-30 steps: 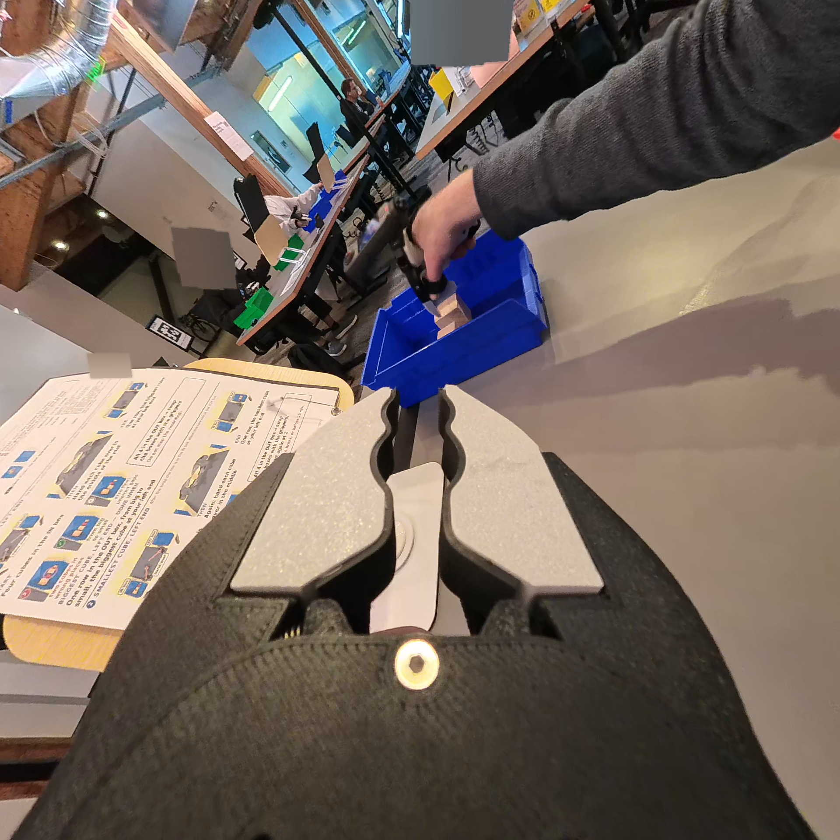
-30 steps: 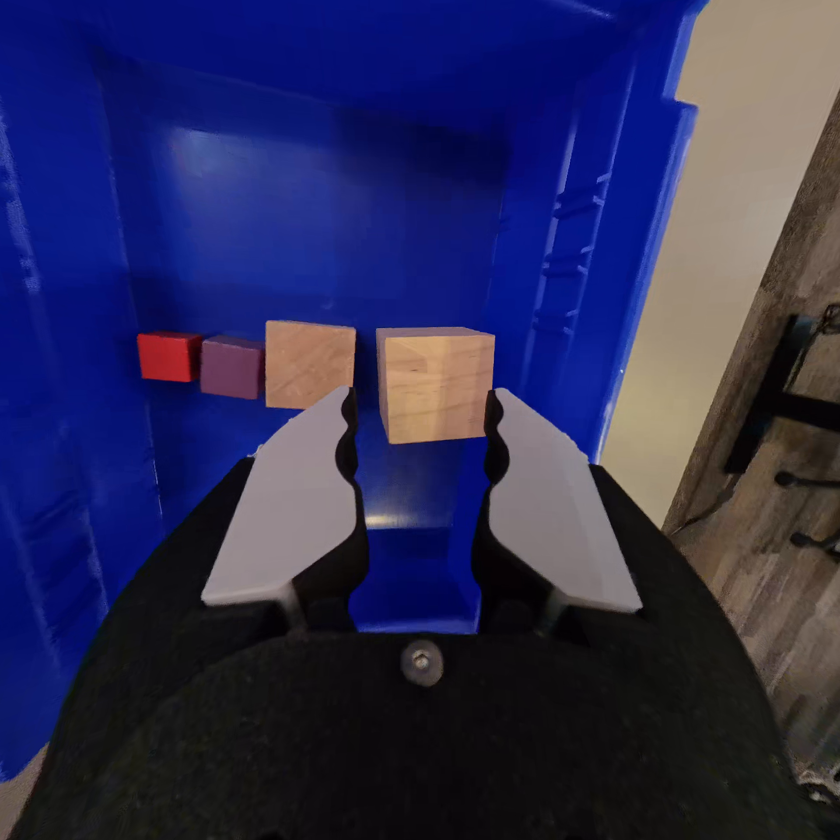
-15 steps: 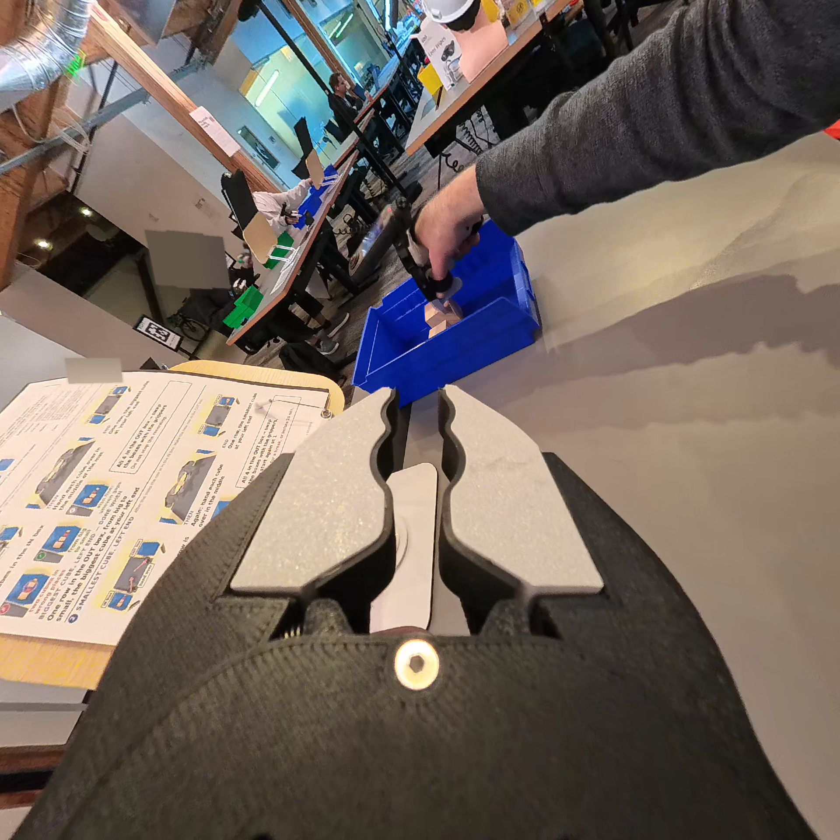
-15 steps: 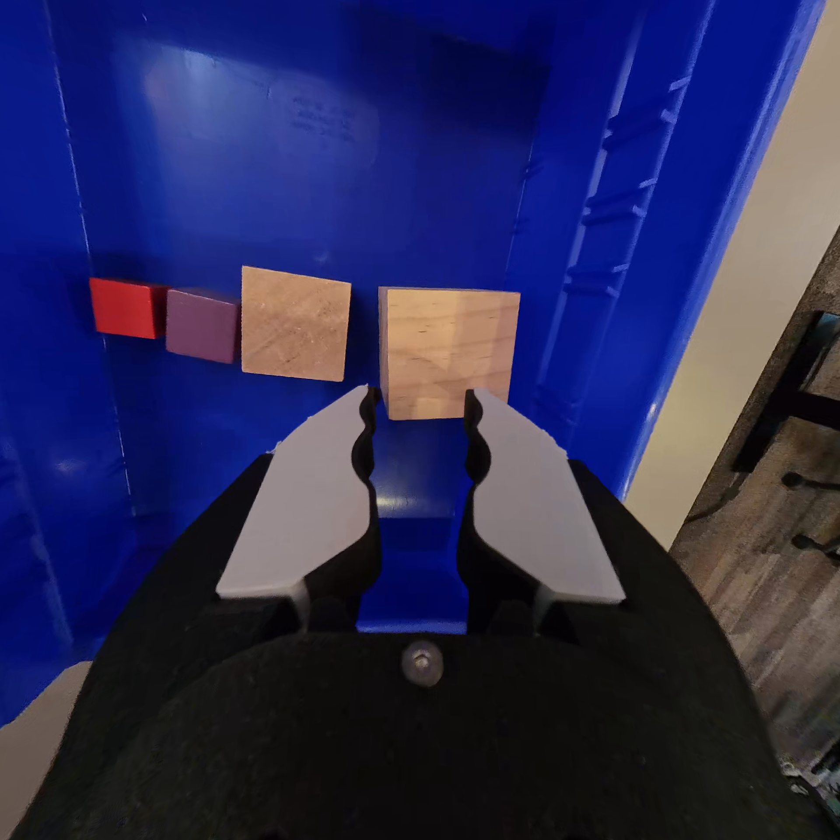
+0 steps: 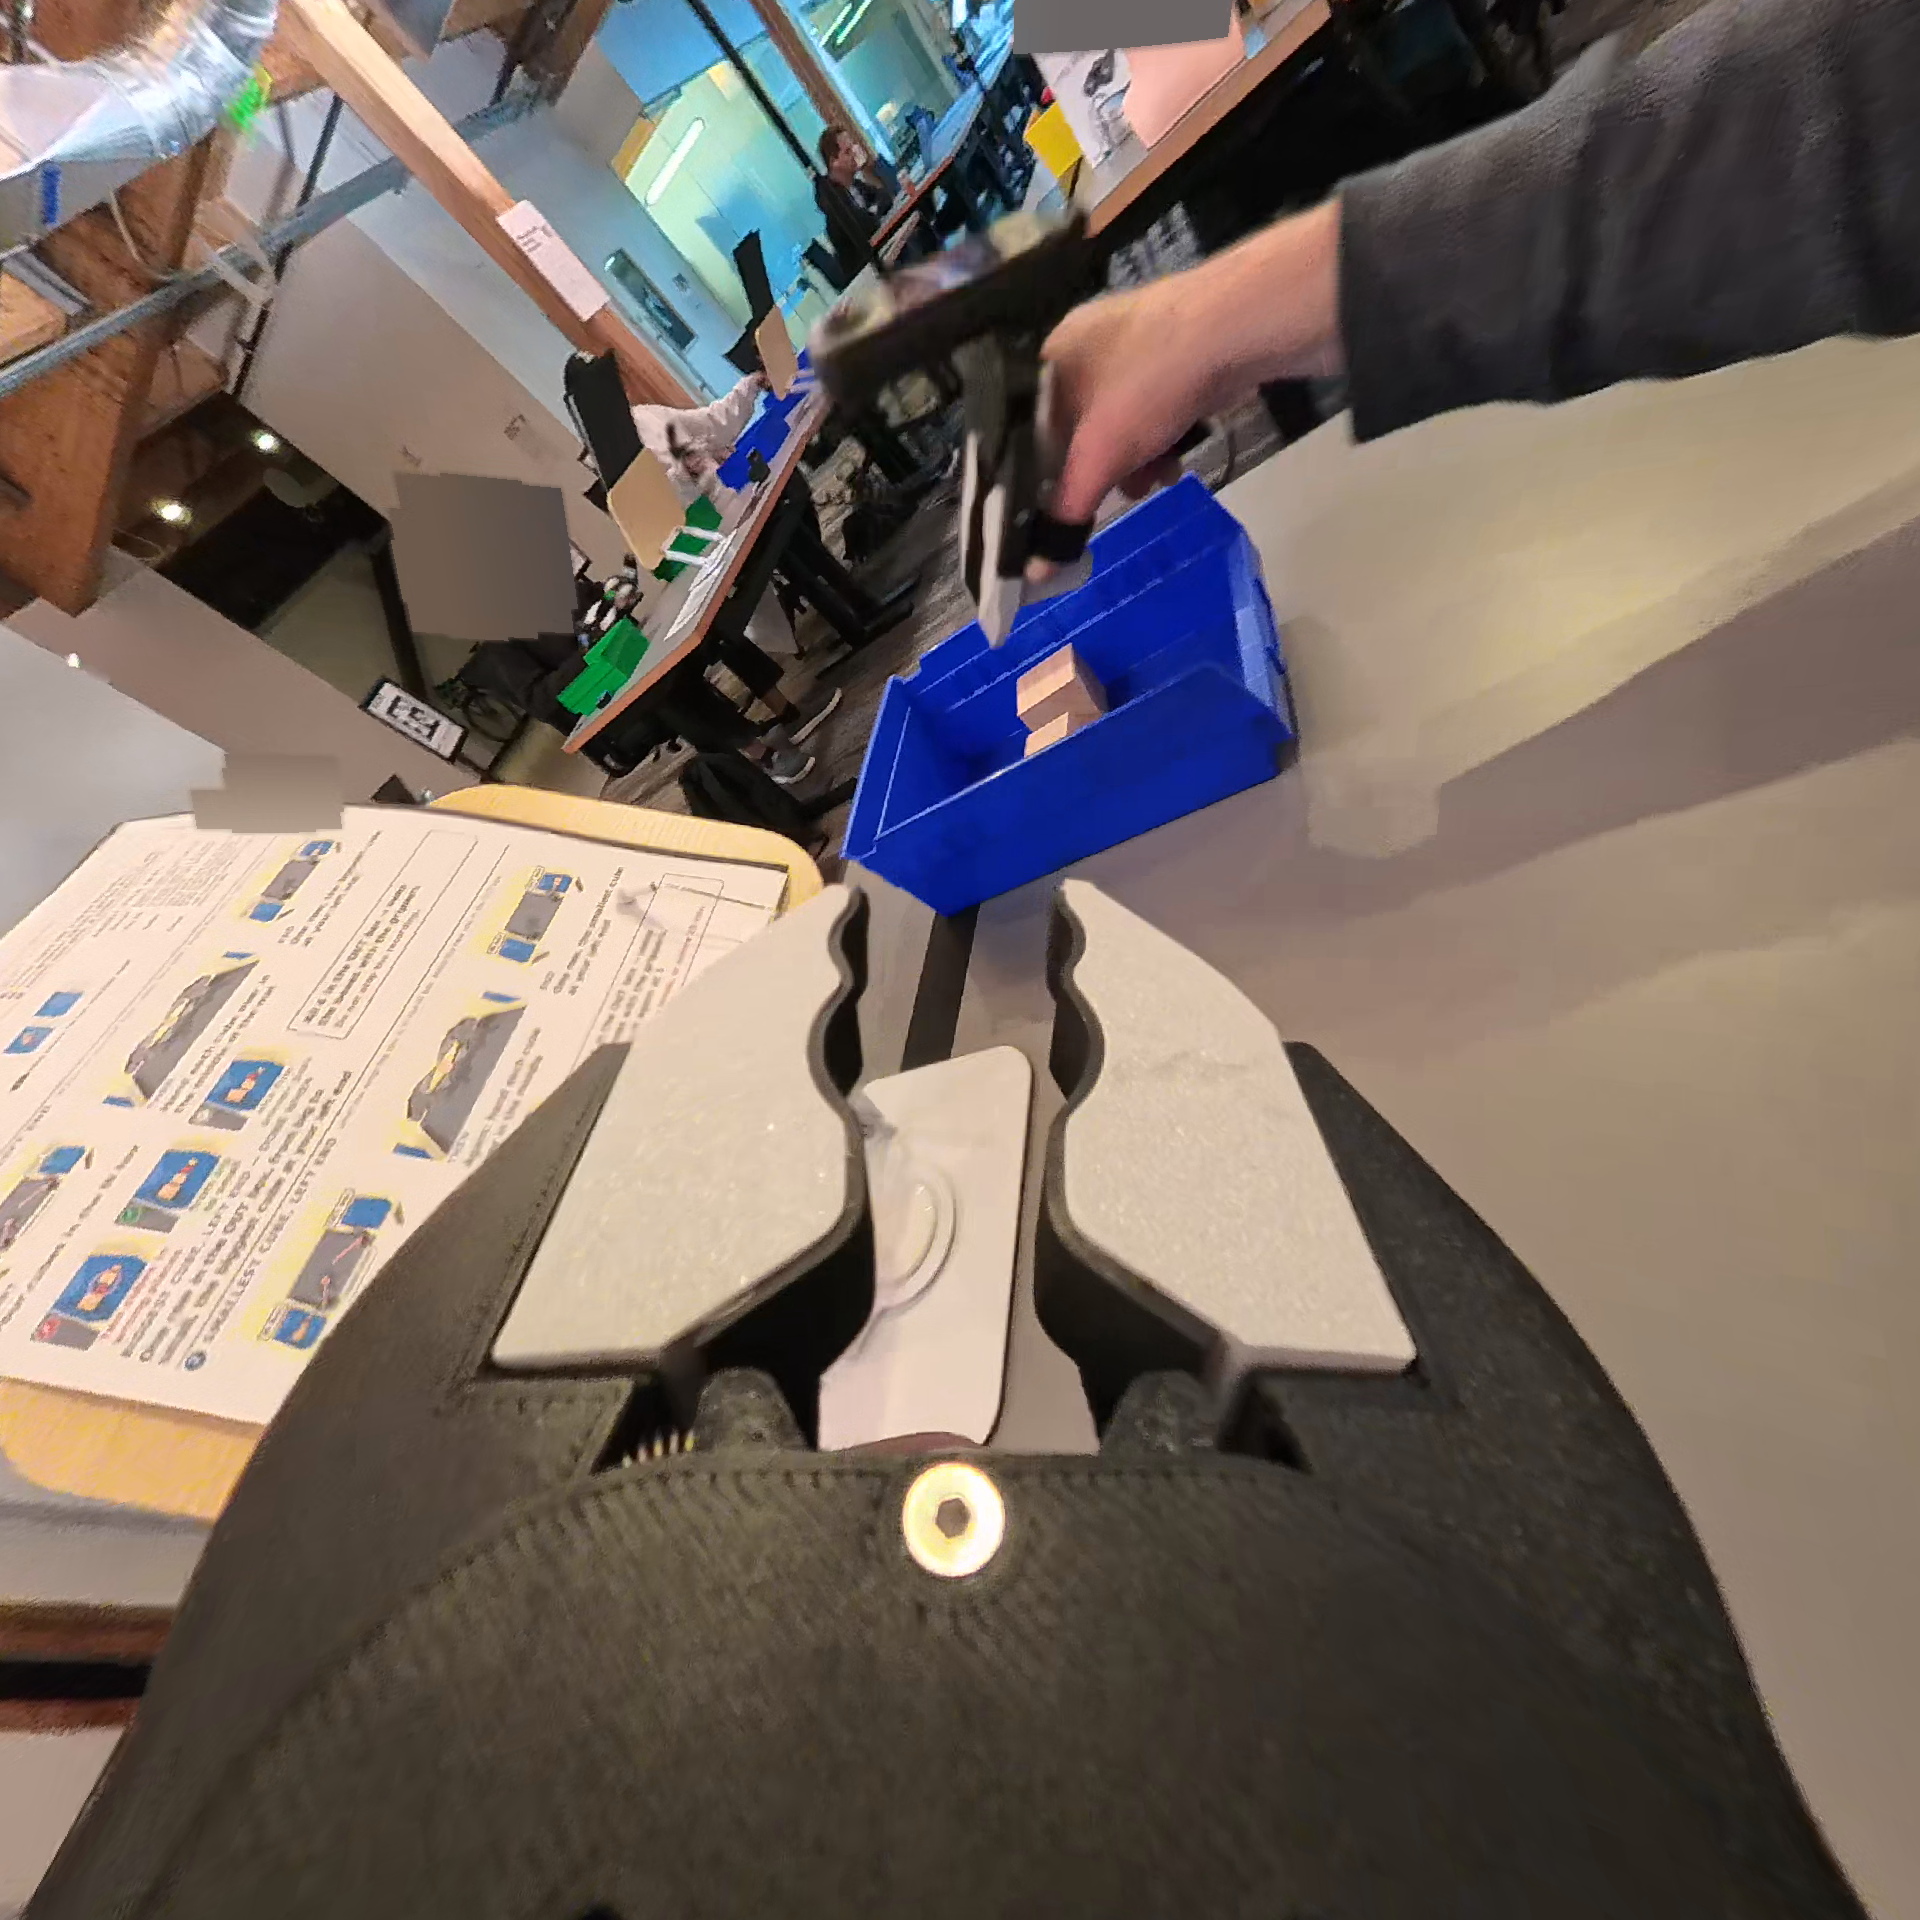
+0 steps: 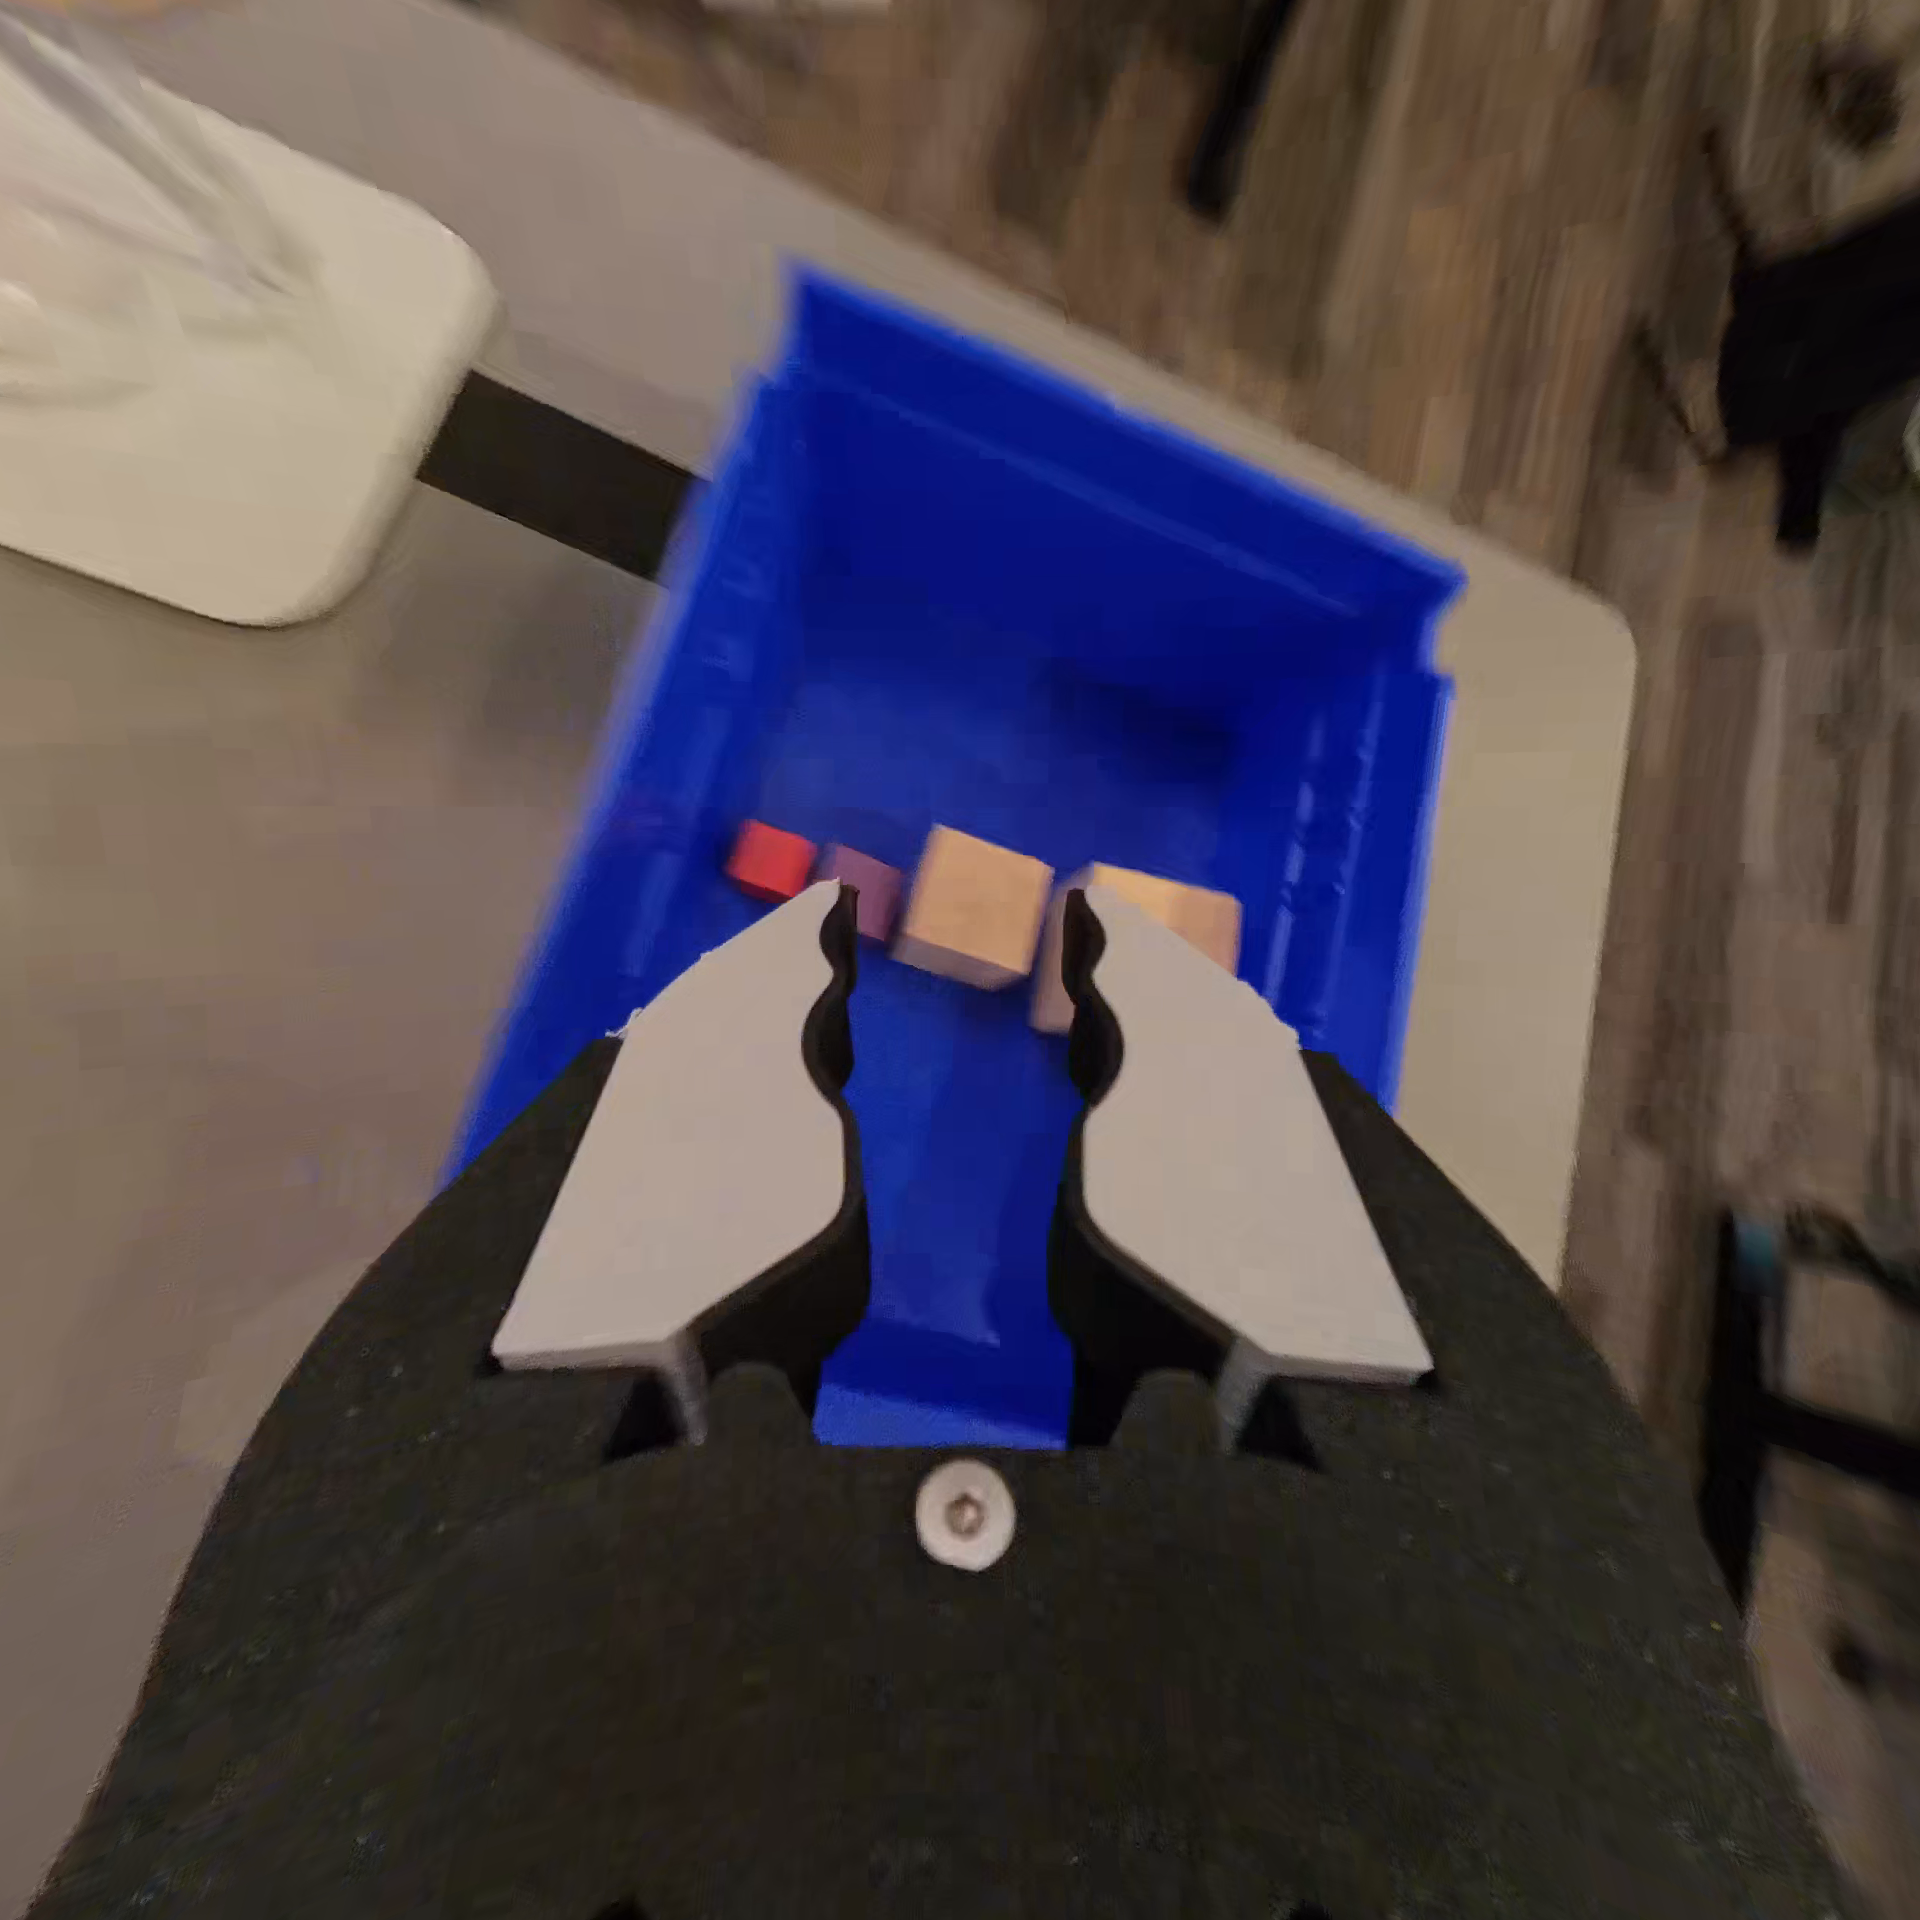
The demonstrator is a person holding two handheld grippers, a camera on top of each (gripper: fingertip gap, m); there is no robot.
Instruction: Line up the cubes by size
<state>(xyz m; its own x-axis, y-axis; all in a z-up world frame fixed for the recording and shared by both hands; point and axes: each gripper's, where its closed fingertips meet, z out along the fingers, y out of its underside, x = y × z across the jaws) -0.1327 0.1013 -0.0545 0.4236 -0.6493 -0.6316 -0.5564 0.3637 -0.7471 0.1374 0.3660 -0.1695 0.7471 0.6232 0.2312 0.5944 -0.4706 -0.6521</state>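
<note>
A blue bin (image 6: 1434, 623) on the grey table holds a row of cubes: red (image 6: 769, 857), purple (image 6: 868, 899), a medium wooden cube (image 6: 971, 914) and a large wooden cube (image 6: 1174, 914). My right gripper (image 6: 954, 896) hovers above the bin, open and empty, clear of the cubes. In the left wrist view it (image 5: 997, 592) hangs over the bin (image 5: 1039, 821), above the wooden cubes (image 5: 1055, 686). My left gripper (image 5: 956, 899) is low over the table in front of the bin, open, gripping nothing. A flat white piece (image 5: 935, 1226) lies between its fingers, untouched.
An instruction sheet on a wooden clipboard (image 5: 312, 1039) lies left of my left gripper. A white object (image 6: 208, 364) and a black strip (image 6: 551, 488) sit left of the bin. The table edge and wood floor (image 6: 1766, 935) are just right of the bin. Tip to tip, the grippers are about 40 cm apart.
My right gripper narrowed its jaws without gripping, then rose out of the bin, away from the large wooden cube. My left gripper's jaws opened wider. The cubes stayed in their row.
</note>
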